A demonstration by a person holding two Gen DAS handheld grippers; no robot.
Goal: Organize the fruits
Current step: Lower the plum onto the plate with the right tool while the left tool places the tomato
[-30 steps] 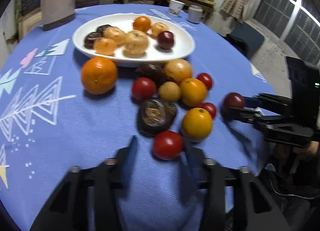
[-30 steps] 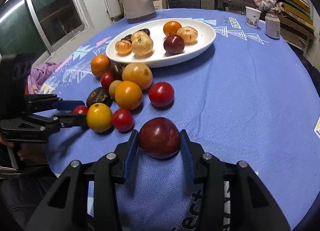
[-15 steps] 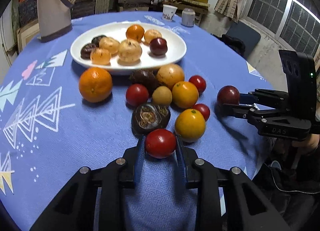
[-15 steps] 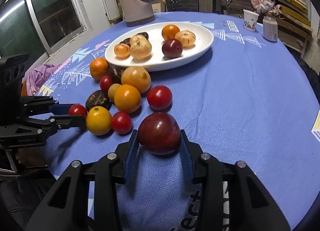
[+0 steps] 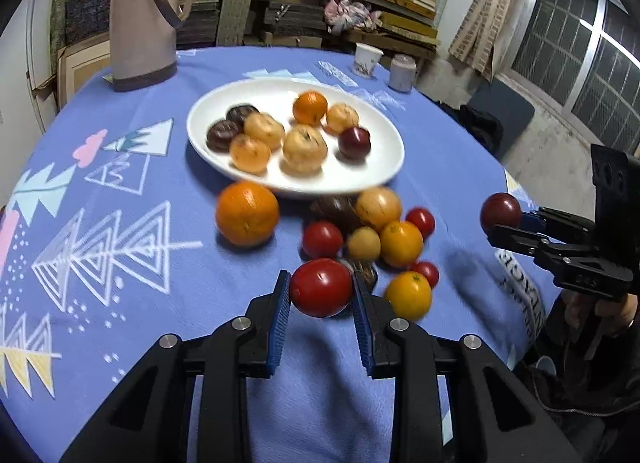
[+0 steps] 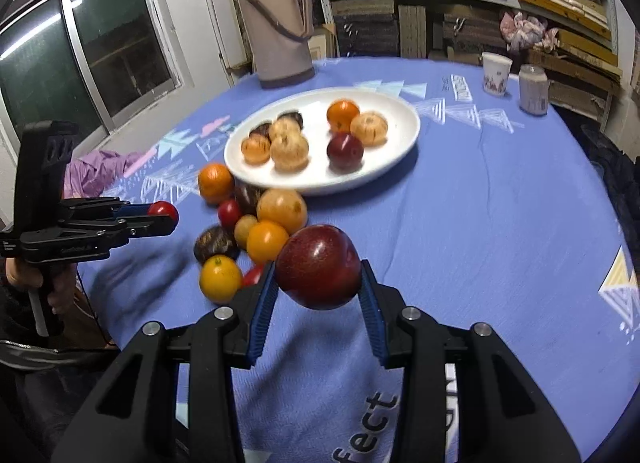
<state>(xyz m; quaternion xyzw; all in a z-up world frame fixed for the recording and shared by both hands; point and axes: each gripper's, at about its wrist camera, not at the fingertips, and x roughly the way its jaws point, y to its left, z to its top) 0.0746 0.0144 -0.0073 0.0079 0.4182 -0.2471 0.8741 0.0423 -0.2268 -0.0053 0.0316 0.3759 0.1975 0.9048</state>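
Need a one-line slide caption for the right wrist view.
Right gripper holds a dark red plum above the blue tablecloth, facing the white plate of fruit.

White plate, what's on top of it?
On the white plate lie seven fruits: an orange, four pale tan ones, a dark red plum and two dark brown ones. Anything behind them is hidden.
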